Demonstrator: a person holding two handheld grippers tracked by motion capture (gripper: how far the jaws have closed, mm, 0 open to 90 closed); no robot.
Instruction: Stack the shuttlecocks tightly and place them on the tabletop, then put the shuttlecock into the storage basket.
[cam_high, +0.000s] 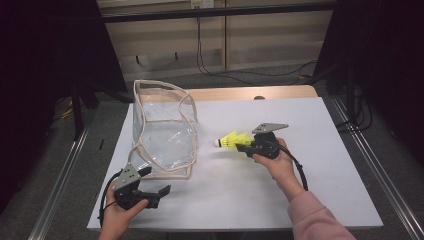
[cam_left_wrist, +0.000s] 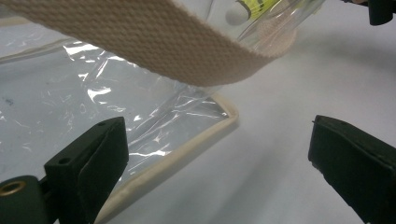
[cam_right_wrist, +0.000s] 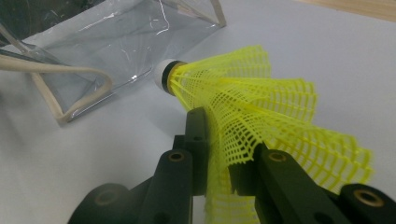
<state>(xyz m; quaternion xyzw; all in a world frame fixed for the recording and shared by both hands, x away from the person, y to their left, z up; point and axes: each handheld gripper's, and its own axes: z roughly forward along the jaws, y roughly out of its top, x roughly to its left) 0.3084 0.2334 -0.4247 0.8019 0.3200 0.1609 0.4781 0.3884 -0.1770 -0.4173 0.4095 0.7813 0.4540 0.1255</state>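
A yellow plastic shuttlecock (cam_high: 231, 140) with a white cork tip is pinched by its mesh skirt (cam_right_wrist: 261, 112) in my right gripper (cam_high: 246, 147), held just above the white table, cork pointing left toward the bag. A clear plastic bag (cam_high: 162, 130) with cream webbing trim stands open at the table's left. My left gripper (cam_high: 156, 181) rests open at the bag's near corner. In the left gripper view its jaws stand wide apart with the bag's bottom edge (cam_left_wrist: 187, 149) between them, and a cream strap (cam_left_wrist: 154, 42) crosses overhead.
The white board (cam_high: 260, 200) covers a wooden table whose far edge (cam_high: 240, 93) shows behind it. Metal rails run along both sides on the floor. Cables hang at the back wall.
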